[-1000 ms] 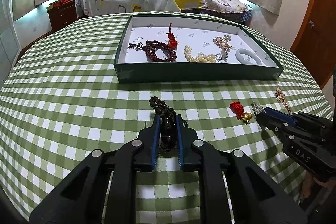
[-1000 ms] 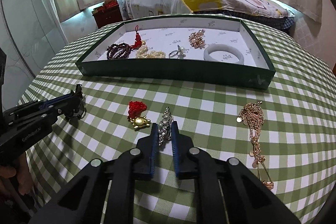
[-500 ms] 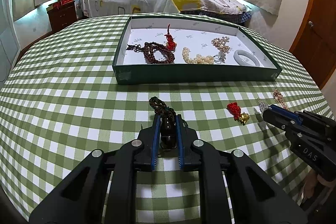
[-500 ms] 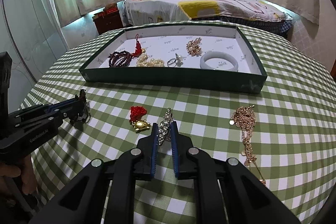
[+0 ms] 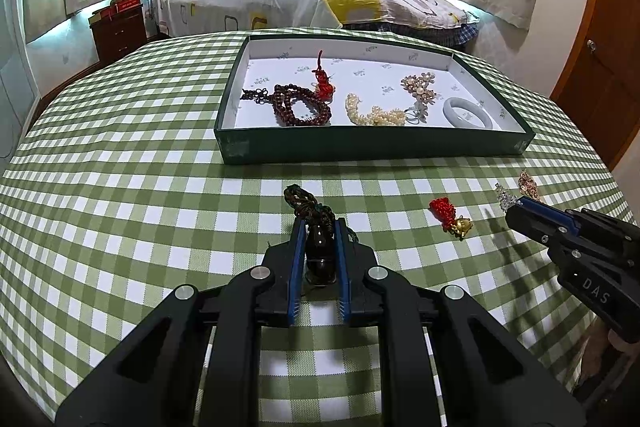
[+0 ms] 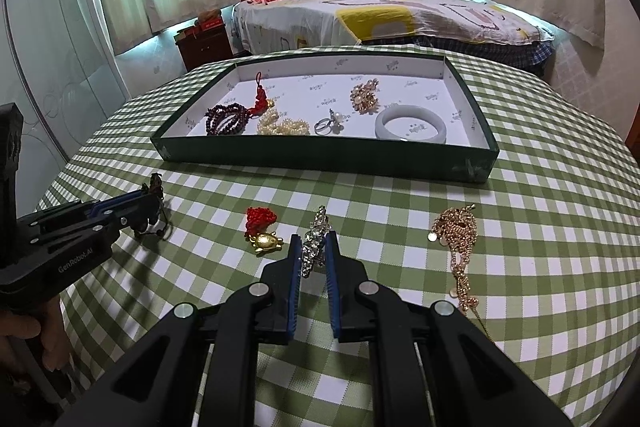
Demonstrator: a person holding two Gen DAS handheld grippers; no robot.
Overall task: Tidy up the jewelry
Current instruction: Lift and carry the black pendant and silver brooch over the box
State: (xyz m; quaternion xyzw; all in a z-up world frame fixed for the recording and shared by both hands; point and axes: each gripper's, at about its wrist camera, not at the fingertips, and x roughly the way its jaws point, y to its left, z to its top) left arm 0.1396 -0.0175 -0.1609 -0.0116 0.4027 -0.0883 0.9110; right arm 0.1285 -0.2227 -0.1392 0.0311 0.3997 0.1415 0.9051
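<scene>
My left gripper (image 5: 318, 225) is shut on a dark bead pendant with a knotted cord (image 5: 318, 247), held just above the green checked tablecloth; it also shows in the right wrist view (image 6: 154, 187). My right gripper (image 6: 313, 243) is shut on a silver rhinestone piece (image 6: 315, 239), seen in the left wrist view (image 5: 505, 195) at the right gripper's tip (image 5: 520, 205). The green tray (image 5: 376, 145) with a white floor lies ahead and holds dark red beads (image 5: 298, 105), pearls (image 5: 374, 115) and a white bangle (image 6: 410, 125).
On the cloth lie a red tassel with a gold turtle charm (image 6: 262, 231) and a gold chain (image 6: 458, 239). A small gold piece (image 5: 528, 183) lies near the table's right edge. A bed (image 6: 380, 15) and a nightstand (image 5: 118, 27) stand behind the table.
Both grippers have drawn back and risen a little with their pieces still held; the tray looks slightly farther away. The jewelry on the cloth has not moved.
</scene>
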